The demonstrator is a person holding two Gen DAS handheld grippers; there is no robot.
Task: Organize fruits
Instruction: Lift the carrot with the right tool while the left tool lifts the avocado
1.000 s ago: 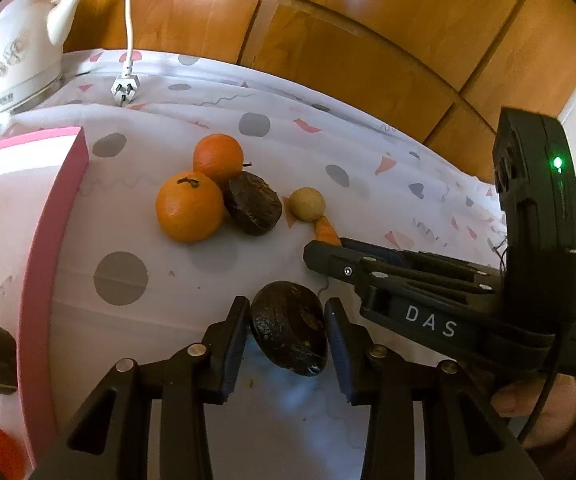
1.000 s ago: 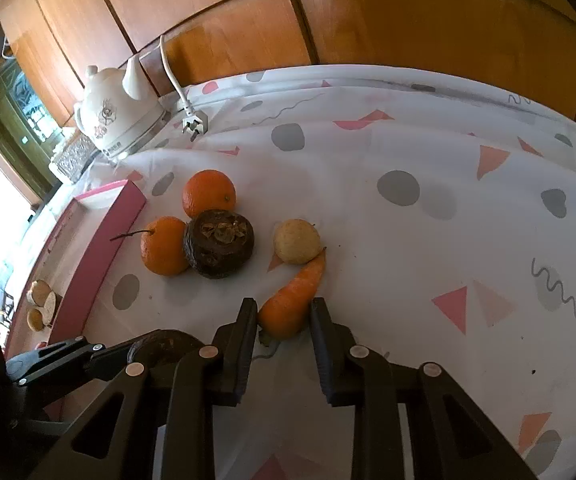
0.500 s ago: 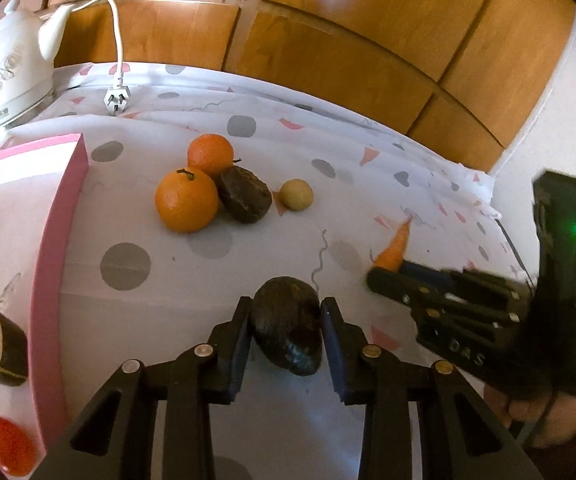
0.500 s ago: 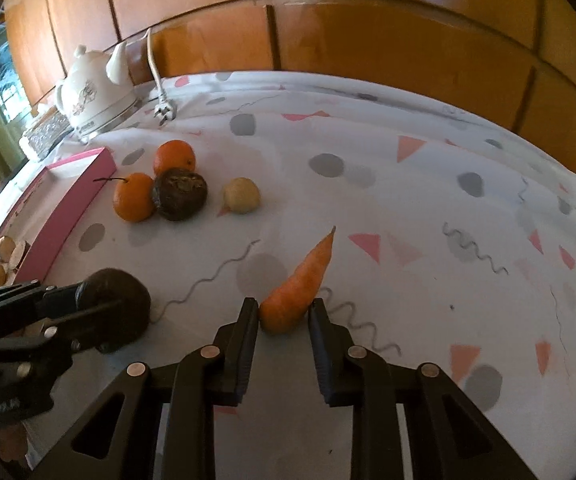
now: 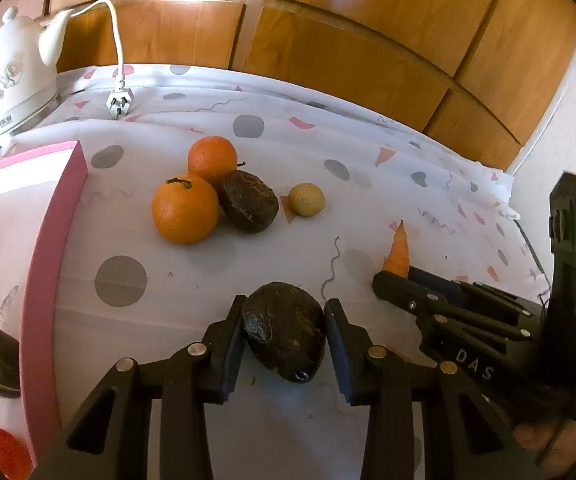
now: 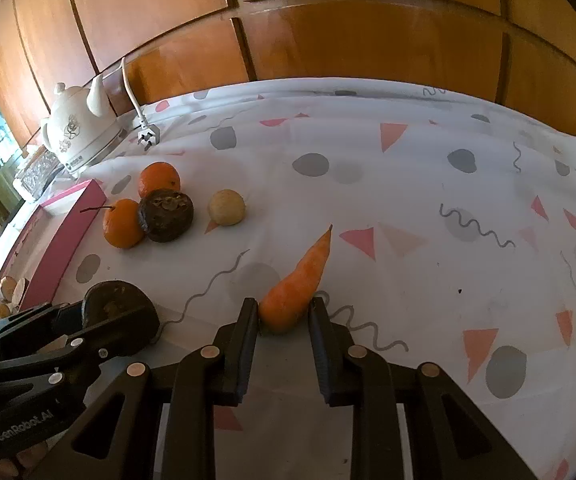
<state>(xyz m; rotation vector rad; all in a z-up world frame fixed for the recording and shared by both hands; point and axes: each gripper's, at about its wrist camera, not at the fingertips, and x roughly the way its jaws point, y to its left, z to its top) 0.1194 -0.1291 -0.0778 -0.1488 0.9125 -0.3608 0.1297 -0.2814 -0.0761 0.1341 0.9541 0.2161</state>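
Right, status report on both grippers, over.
Left gripper opening, dark wrinkled fruit between fingers. Right gripper shut on orange carrot. Nothing blocking.

Your views are warm and fairly dim, glare on the wooden panels (image 5: 340, 8), soft shadows under the fruit, sharp centres, strong fisheye bending, black vignetted corners.

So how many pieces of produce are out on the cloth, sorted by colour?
Orange: 3, two oranges and a carrot
Dark brown: 2
Pale tan: 1
Total: 6
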